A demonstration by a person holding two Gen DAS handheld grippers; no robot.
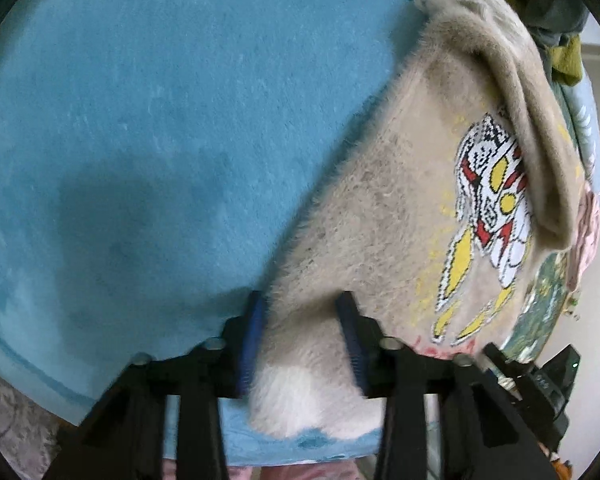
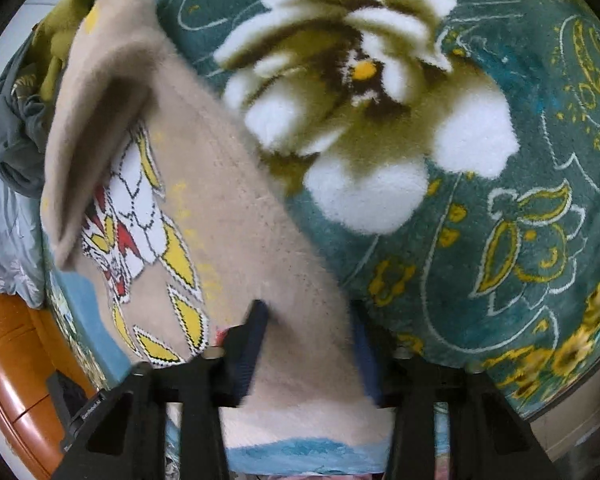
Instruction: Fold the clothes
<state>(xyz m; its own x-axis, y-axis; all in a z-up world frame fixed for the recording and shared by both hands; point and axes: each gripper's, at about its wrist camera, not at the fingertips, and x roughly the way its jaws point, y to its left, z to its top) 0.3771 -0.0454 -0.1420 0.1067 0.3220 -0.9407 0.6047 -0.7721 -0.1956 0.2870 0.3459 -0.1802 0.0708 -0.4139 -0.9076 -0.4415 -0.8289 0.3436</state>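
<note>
A beige fuzzy sweater (image 1: 384, 208) with a white, red and yellow cartoon print lies on a blue blanket (image 1: 148, 120). One sleeve is folded over its far part. My left gripper (image 1: 302, 312) has its blue-padded fingers around the sweater's near edge, and fabric fills the gap. In the right wrist view the same sweater (image 2: 236, 200) lies partly on a green floral blanket (image 2: 480, 160). My right gripper (image 2: 308, 320) holds another part of the near edge between its fingers.
Grey and olive clothes (image 2: 16, 120) are piled at the far end of the bed. An orange wooden bed frame (image 2: 12, 360) shows at the lower left of the right wrist view. The right gripper's body (image 1: 540, 380) shows at the left wrist view's lower right.
</note>
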